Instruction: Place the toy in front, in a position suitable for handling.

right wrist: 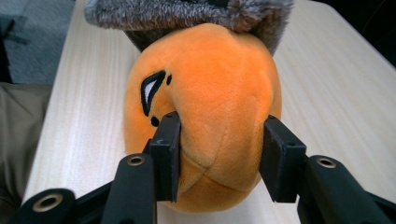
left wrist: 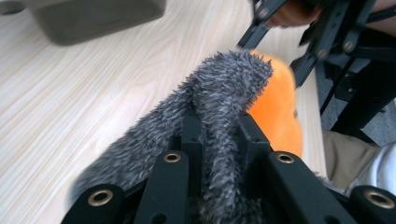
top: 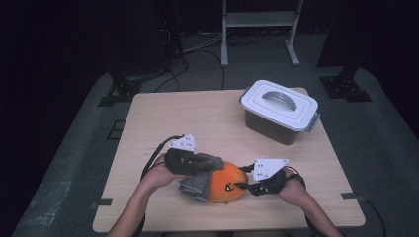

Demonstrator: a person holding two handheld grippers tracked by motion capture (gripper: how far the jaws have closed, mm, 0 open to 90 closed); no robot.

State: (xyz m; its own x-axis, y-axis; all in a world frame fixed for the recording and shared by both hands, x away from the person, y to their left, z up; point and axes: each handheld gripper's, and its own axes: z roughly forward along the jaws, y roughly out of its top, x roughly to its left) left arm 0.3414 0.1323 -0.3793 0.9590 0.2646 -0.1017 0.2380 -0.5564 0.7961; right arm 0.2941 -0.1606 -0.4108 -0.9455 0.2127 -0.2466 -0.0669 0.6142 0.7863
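An orange plush toy [top: 226, 185] with a stitched eye lies near the table's front edge. A grey furry cover [top: 198, 187] sits over its left end. My left gripper [top: 195, 165] is shut on a fold of that grey fur [left wrist: 219, 93], which runs up between its jaws, with the orange plush [left wrist: 278, 112] just beyond. My right gripper [top: 245, 186] comes from the right and is shut on the plush toy's orange end [right wrist: 210, 79], its pads pressing into both sides. The grey fur [right wrist: 187, 11] caps the far end in the right gripper view.
A grey lidded storage box [top: 279, 111] with a handle and side latches stands at the table's back right. The light wooden table [top: 197, 113] has bare room at the left and middle. Stand legs and cables lie on the floor behind.
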